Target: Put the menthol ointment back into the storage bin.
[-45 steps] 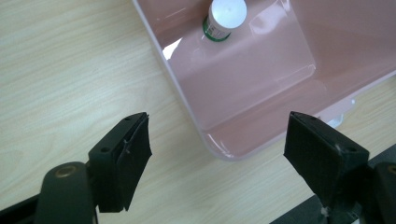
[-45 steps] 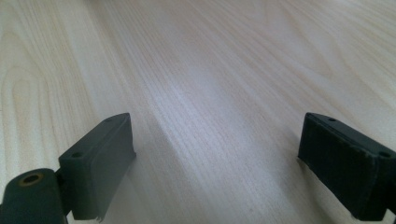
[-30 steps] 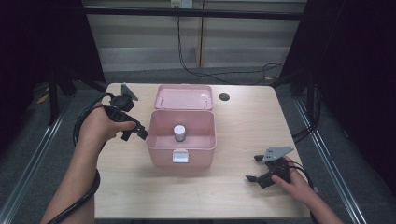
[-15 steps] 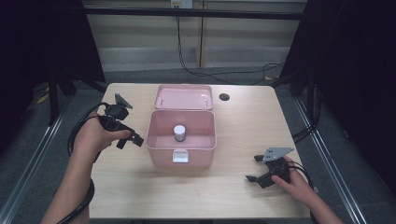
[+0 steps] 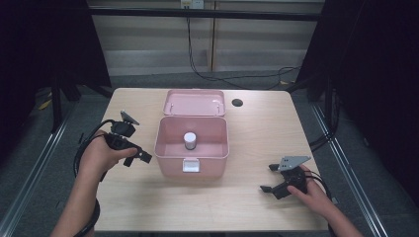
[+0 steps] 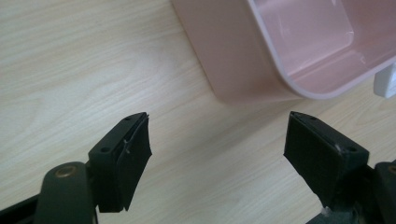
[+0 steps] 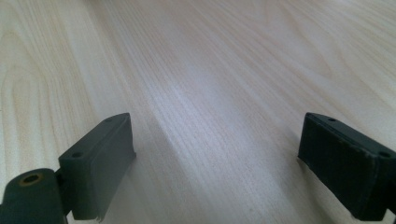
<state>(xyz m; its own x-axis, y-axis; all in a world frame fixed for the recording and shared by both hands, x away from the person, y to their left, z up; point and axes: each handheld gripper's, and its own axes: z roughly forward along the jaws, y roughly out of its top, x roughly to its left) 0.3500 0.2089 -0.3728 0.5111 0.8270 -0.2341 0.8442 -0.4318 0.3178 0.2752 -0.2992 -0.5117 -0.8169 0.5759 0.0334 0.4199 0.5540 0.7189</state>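
A pink box stands open mid-table, its lid laid back flat behind it. Inside stands a small white cylinder, upright. My left gripper hovers just left of the box's front left corner, open, with nothing between its jaws. The left gripper view has the box's corner above its open fingers. My right gripper rests low on the table at the front right, open and empty. Bare wood lies between its jaws in the right gripper view.
A dark round hole sits in the tabletop right of the lid. A white latch hangs on the box's front wall. Cables trail from the left gripper. The table's edges drop to a grey floor.
My left gripper has drawn back from the box's left rim, toward the front left and lower. The right gripper has stayed in place.
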